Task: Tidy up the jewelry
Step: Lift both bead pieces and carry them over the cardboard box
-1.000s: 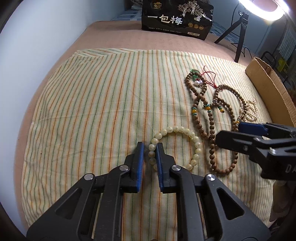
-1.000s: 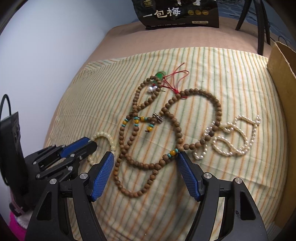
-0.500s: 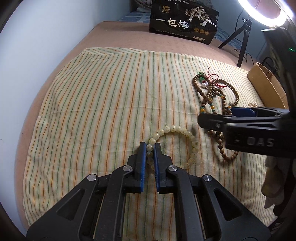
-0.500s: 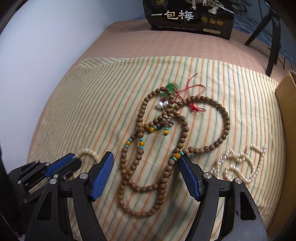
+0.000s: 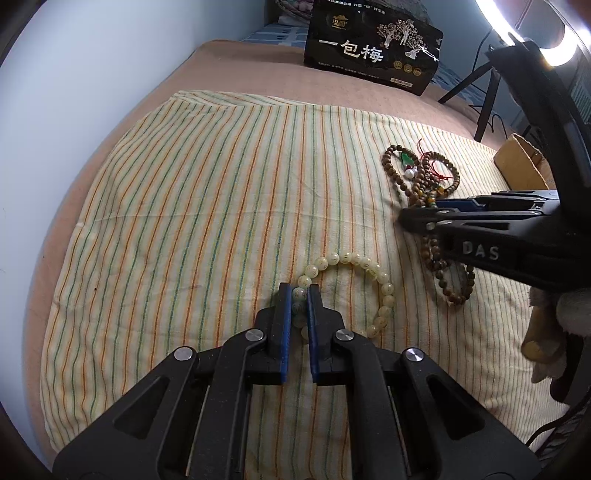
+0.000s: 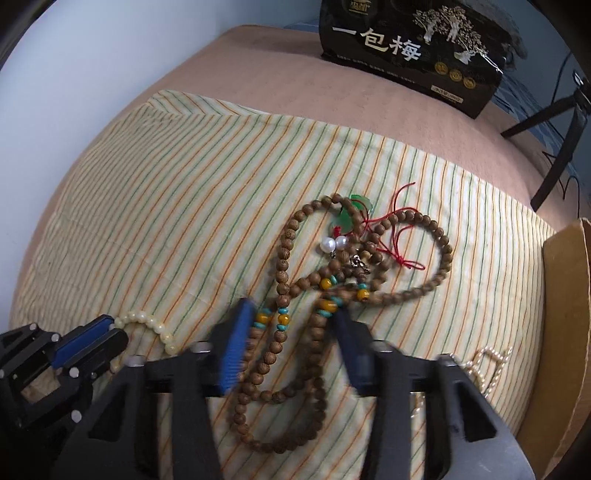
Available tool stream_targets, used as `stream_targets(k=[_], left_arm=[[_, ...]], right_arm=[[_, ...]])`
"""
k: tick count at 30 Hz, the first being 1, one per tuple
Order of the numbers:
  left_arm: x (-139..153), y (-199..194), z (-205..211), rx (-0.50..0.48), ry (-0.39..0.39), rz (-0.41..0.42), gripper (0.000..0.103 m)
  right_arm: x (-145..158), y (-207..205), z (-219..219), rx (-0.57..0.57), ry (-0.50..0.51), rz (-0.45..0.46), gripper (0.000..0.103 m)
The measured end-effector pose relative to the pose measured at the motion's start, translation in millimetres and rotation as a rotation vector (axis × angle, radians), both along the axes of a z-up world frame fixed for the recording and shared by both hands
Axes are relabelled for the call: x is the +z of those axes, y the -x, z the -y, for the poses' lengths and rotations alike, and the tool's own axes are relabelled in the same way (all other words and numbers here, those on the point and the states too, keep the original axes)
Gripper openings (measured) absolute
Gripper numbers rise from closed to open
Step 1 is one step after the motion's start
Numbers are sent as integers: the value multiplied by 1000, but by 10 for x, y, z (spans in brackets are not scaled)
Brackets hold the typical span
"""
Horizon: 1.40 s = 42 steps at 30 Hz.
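Observation:
A pale cream bead bracelet (image 5: 370, 266) lies on the striped cloth (image 5: 184, 184), and my left gripper (image 5: 299, 295) is shut on its near-left beads. The left gripper (image 6: 110, 330) also shows low left in the right wrist view, with the bracelet (image 6: 147, 319) beside it. A long brown wooden bead necklace (image 6: 286, 236) with amber and turquoise beads, a green pendant and a red cord lies tangled further right. My right gripper (image 6: 291, 314) straddles its lower strands. Its jaws are closing, blurred, and the pads stand off the beads. From the left wrist the right gripper (image 5: 417, 218) reaches in over the brown necklace (image 5: 443, 288).
A white pearl strand (image 6: 491, 360) lies right of the right gripper, partly hidden by it. A cardboard box (image 6: 569, 295) borders the cloth on the right. A black printed bag (image 6: 406, 48) stands at the back, with a tripod (image 6: 561, 136) and ring light (image 5: 517, 33) at the back right.
My right gripper has moved left along the brown necklace and its jaws have narrowed around the strands. My left gripper has tightened on the cream bracelet and stayed in place.

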State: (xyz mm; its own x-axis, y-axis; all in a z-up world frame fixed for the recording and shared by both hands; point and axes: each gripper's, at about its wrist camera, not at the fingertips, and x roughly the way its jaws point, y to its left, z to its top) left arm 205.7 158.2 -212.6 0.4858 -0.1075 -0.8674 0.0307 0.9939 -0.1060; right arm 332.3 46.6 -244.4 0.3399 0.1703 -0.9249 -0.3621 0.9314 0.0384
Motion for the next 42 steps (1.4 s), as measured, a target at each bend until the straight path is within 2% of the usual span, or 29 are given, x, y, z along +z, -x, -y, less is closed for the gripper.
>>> stream_targets(k=[1, 2, 3, 7, 11, 16, 18, 42], left_arm=[[5, -2, -6, 3, 6, -1, 7], [10, -5, -15, 6, 17, -2, 6], [16, -11, -27, 11, 31, -4, 6], [57, -26, -80, 32, 93, -13, 6], [131, -15, -48, 37, 107, -2, 6], [241, 15, 21, 36, 116, 15, 6], [284, 38, 50, 36, 118, 23, 6], [931, 388, 749, -8, 154, 114, 6]], right_arm=[[-3, -17, 6, 9, -3, 0, 22], [-7, -30, 10, 19, -8, 2, 12], [-5, -27, 47, 27, -16, 2, 11], [14, 8, 233, 26, -70, -4, 11], [88, 100, 572, 4, -137, -18, 11], [185, 265, 734, 3, -160, -5, 11], [277, 476, 814, 3, -167, 0, 11], [1070, 1095, 1696, 7, -261, 147, 11]])
